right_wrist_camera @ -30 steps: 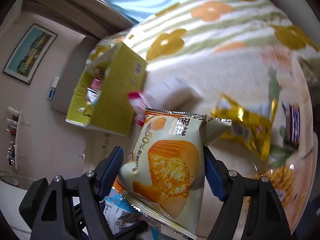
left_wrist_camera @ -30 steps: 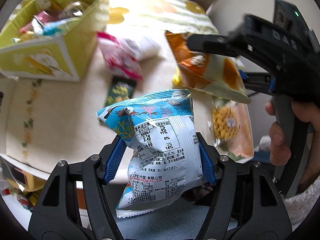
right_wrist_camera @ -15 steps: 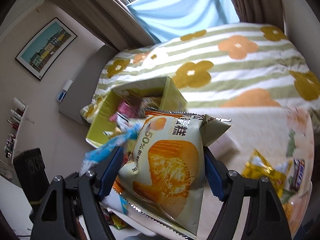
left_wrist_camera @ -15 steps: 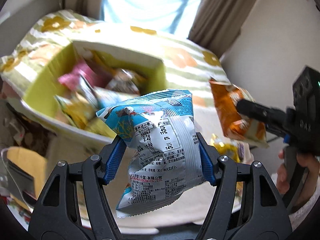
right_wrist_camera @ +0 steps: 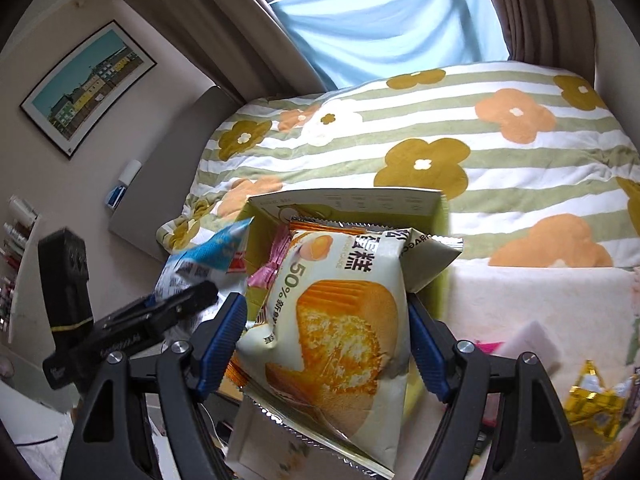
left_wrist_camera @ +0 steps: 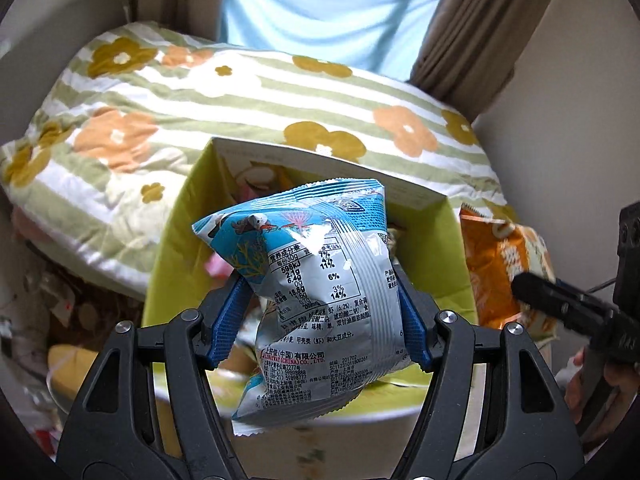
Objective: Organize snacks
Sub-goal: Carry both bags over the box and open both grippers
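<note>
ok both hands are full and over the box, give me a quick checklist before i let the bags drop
1. Left gripper holds the blue snack bag between both pads: ok.
2. Right gripper holds the cake bag: ok.
3. Yellow-green box open at the top: ok.
4. Blue snack bag over the opening: ok.
5. Cake bag over the opening: ok, near the right wall.
6. Room left inside among the snacks: cannot tell, the bags hide most of it.
</note>
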Demonstrator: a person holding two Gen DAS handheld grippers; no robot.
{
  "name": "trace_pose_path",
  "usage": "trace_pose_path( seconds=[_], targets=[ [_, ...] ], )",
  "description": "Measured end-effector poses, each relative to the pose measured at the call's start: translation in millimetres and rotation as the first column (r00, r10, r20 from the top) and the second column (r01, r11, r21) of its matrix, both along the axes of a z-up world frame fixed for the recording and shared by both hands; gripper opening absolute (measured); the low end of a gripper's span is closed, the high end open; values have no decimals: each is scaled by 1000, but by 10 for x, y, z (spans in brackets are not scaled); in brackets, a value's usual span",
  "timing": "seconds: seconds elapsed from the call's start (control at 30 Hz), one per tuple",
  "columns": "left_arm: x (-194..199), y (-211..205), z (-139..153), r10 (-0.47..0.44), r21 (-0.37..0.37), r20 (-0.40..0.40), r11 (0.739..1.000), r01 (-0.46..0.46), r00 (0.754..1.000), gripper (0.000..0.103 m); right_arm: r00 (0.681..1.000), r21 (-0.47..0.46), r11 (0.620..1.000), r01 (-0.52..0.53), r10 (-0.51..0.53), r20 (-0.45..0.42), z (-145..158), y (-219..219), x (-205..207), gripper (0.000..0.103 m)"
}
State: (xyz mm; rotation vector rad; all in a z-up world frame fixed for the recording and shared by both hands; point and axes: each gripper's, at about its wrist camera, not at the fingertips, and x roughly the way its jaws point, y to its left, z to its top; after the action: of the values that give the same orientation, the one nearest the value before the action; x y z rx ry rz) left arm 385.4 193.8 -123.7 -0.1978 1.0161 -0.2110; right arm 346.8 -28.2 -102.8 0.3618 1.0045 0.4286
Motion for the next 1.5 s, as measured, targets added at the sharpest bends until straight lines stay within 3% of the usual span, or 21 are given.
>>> trace_pose_path(
  seconds=[0.13, 0.2, 0.23, 0.27, 0.37, 0.5, 0.7, 0.8, 0.87, 0.93, 1.0, 1.1, 1.2, 1.5],
  targets=[
    [288, -12, -75, -80, 23, -5, 997, 80, 997, 67, 999, -20, 999, 32, -33, -26, -138, 153, 53, 74],
    [349, -75, -87, -122, 31, 5, 992, 122, 993, 79, 997, -45, 997, 56, -58, -46, -234, 196, 58, 74],
    [374, -99, -98, -133, 43, 11, 990, 132, 991, 99, 996, -54, 997, 63, -66, -54, -260, 222, 64, 74],
    [392, -120, -108, -134, 61, 17, 989, 133, 991, 103, 995, -63, 996, 69, -72, -61, -293, 231, 62, 74],
    [424, -102, -172, -131, 66, 7, 989, 131, 991, 103, 992, -86, 993, 82, -89, -87, -389, 238, 44, 74],
    [335, 133, -301, -67, -24, -34, 998, 66, 997, 103, 993, -121, 990, 71, -81, -84, -426, 269, -4, 74],
    [172, 363, -386, 14, -57, -68, 998, -18, 998, 103, 998, -161, 987, 14, -24, -56, -427, 419, -62, 74],
    [132, 377, -363, 23, -38, -59, 999, -25, 998, 103, 999, -167, 986, 10, -17, -45, -436, 469, -53, 75],
    [99, 367, -348, 24, -26, -51, 999, -25, 998, 103, 999, -193, 981, 20, -27, -33, -448, 480, -49, 79],
    [52, 343, -329, 24, -7, -39, 1000, -24, 999, 103, 999, -222, 975, 34, -37, -9, -454, 474, -79, 95],
    [-7, 311, -313, 22, 17, -28, 1000, -22, 999, 103, 999, -242, 970, 37, -29, 33, -447, 466, -134, 102],
    [-73, 268, -296, 9, 16, -24, 1000, -9, 1000, 103, 996, -293, 955, 49, -24, 88, -444, 454, -240, 102],
    [-113, 221, -297, -7, 14, -28, 1000, 7, 1000, 103, 997, -318, 947, 43, -18, 81, -460, 429, -295, 102],
    [-241, 102, -263, -56, 3, -8, 998, 56, 998, 103, 997, -276, 959, 67, -58, 42, -375, 320, -457, 102]
  ],
)
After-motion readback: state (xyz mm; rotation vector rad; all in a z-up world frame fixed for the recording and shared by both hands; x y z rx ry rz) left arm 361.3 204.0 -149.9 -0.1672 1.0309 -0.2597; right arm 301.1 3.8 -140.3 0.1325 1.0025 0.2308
